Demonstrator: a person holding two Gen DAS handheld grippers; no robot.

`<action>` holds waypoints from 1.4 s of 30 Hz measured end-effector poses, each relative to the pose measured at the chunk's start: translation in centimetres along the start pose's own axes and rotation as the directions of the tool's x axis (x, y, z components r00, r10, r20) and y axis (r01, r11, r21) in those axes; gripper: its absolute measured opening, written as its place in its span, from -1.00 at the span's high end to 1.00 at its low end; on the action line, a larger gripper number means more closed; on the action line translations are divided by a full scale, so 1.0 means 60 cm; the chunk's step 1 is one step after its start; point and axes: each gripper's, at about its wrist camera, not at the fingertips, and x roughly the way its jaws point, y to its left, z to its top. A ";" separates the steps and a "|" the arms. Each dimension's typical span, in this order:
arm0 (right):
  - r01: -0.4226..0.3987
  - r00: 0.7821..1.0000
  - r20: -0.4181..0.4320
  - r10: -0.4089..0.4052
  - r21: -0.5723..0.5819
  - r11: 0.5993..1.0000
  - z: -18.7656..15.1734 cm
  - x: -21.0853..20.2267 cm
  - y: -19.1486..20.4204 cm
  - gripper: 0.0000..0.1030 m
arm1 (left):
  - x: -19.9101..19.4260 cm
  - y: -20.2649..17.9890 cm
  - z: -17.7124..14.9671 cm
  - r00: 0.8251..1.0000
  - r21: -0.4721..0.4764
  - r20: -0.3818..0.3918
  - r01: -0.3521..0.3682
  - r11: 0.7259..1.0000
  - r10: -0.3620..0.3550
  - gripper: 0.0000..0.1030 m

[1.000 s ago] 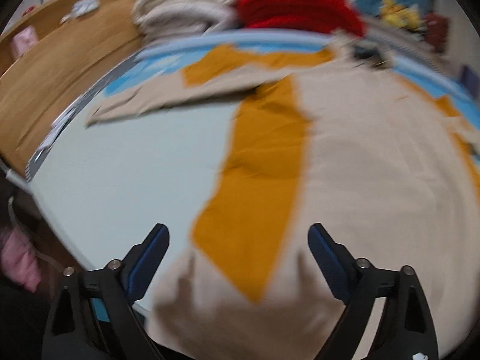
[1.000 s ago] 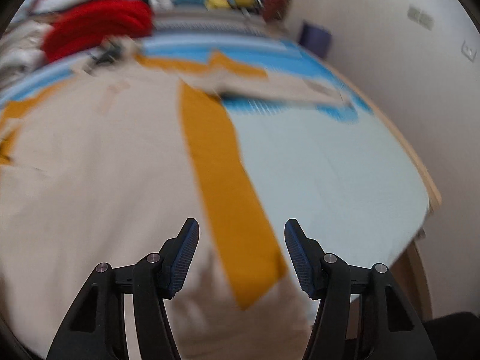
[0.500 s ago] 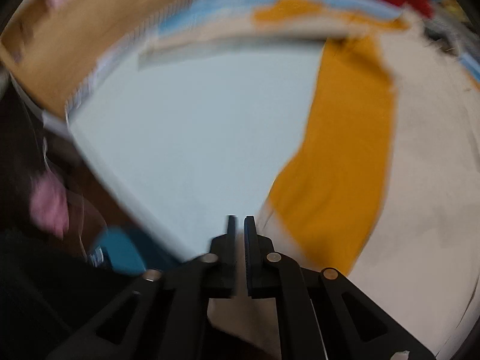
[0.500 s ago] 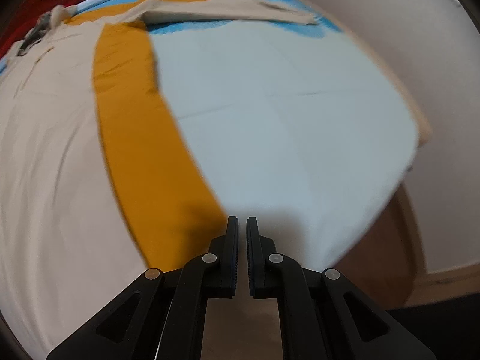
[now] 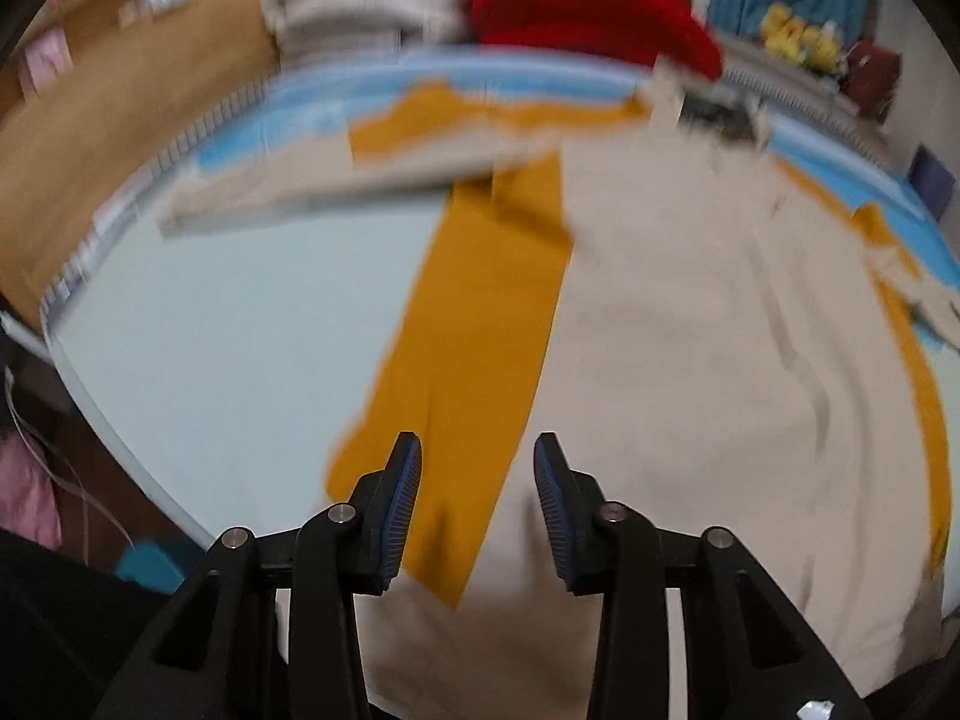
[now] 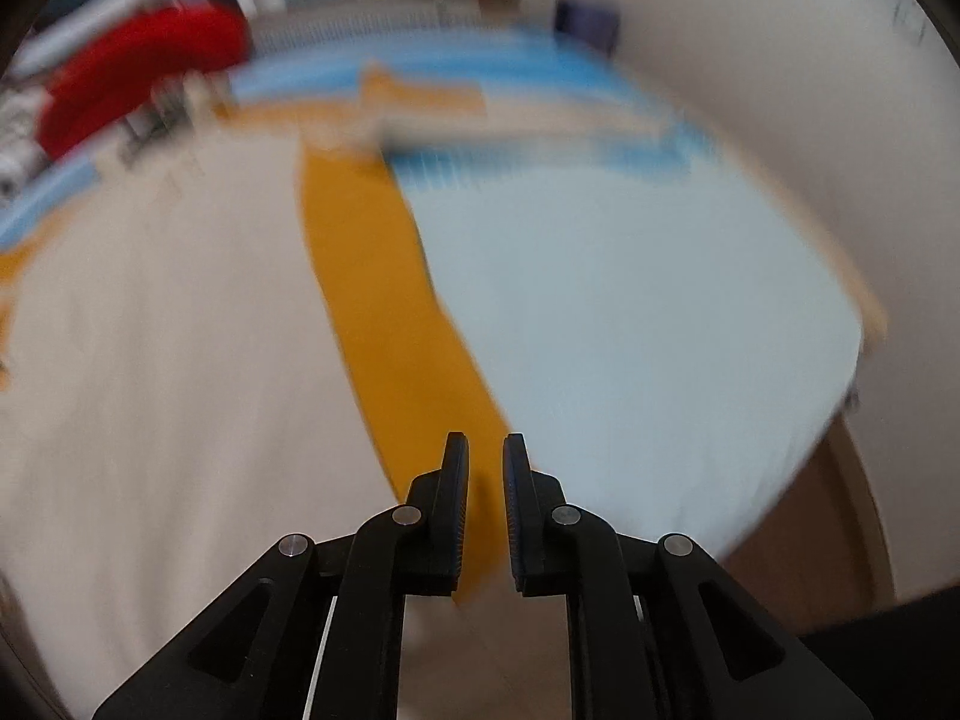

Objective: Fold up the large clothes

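Observation:
A large beige garment (image 5: 690,324) with mustard-orange side panels (image 5: 474,330) lies spread flat on a pale blue bed sheet (image 5: 240,330). One sleeve (image 5: 336,180) stretches out to the left at the far end. My left gripper (image 5: 477,456) is open over the garment's near left hem, with the orange panel between its fingers. In the right wrist view the garment (image 6: 168,324) and its right orange panel (image 6: 384,300) show blurred. My right gripper (image 6: 485,456) is partly open, with a narrow gap above the near end of that panel. Neither gripper holds cloth.
Folded pale clothes (image 5: 372,6) and a red pile (image 5: 588,18) sit at the bed's far end. A wooden floor (image 5: 90,138) lies to the left. A white wall (image 6: 810,90) and the bed's right edge (image 6: 852,372) bound the right side.
Both grippers were open a second ago, shut half a second ago near the garment's bottom corners, and have now opened again. Both views have swung back over the garment.

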 end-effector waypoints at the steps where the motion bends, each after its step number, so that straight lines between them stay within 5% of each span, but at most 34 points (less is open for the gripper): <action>1: -0.022 0.997 0.074 0.022 -0.008 1.000 0.011 -0.027 0.007 0.75 | -0.023 0.000 0.020 1.000 -0.016 0.020 0.024 1.000 -0.024 0.31; 4: -0.106 0.963 0.246 0.110 -0.032 0.994 0.040 -0.104 0.034 0.74 | -0.120 -0.015 0.057 0.976 -0.009 0.190 0.114 0.993 -0.111 0.09; 7: -0.184 0.919 0.342 0.195 -0.064 0.981 0.056 -0.163 0.058 0.58 | -0.169 -0.045 0.088 0.932 0.106 0.346 0.075 0.992 -0.107 -0.06; 9: -0.214 0.892 0.385 0.236 -0.099 0.972 0.075 -0.183 0.076 0.06 | -0.168 -0.046 0.134 0.925 0.125 0.350 0.107 0.986 -0.144 -0.06; 14: -0.257 0.816 0.487 0.312 -0.178 0.950 0.158 -0.233 0.112 -0.54 | -0.197 -0.043 0.225 0.897 0.158 0.388 0.162 0.974 -0.212 -0.02; 20: -0.307 0.747 0.535 0.396 -0.251 0.918 0.275 -0.281 0.173 -0.66 | -0.143 -0.043 0.331 0.890 0.181 0.417 0.116 0.977 -0.183 0.23; 24: -0.352 0.717 0.527 0.456 -0.291 0.890 0.344 -0.263 0.230 -0.66 | -0.035 -0.028 0.354 0.919 0.177 0.369 0.079 0.981 -0.141 0.43; 29: -0.380 0.719 0.483 0.499 -0.327 0.865 0.381 -0.194 0.286 -0.66 | 0.098 0.017 0.369 0.977 0.077 0.174 0.107 0.991 -0.119 0.57; 31: -0.383 0.724 0.469 0.505 -0.336 0.860 0.373 -0.158 0.298 -0.66 | 0.134 0.043 0.378 0.984 0.051 0.151 0.091 0.995 -0.098 0.57; 34: -0.414 0.772 0.372 0.515 -0.320 0.852 0.375 -0.102 0.305 -0.63 | 0.184 0.097 0.386 0.991 0.011 0.105 0.083 0.996 -0.084 0.57; 37: -0.415 0.784 0.356 0.509 -0.308 0.856 0.390 -0.084 0.299 -0.41 | 0.233 0.160 0.392 0.994 -0.025 0.048 0.094 0.995 -0.093 0.57; 42: -0.423 0.796 0.307 0.521 -0.333 0.843 0.408 -0.054 0.307 -0.04 | 0.317 0.254 0.379 0.999 -0.009 -0.049 -0.001 1.000 0.000 0.54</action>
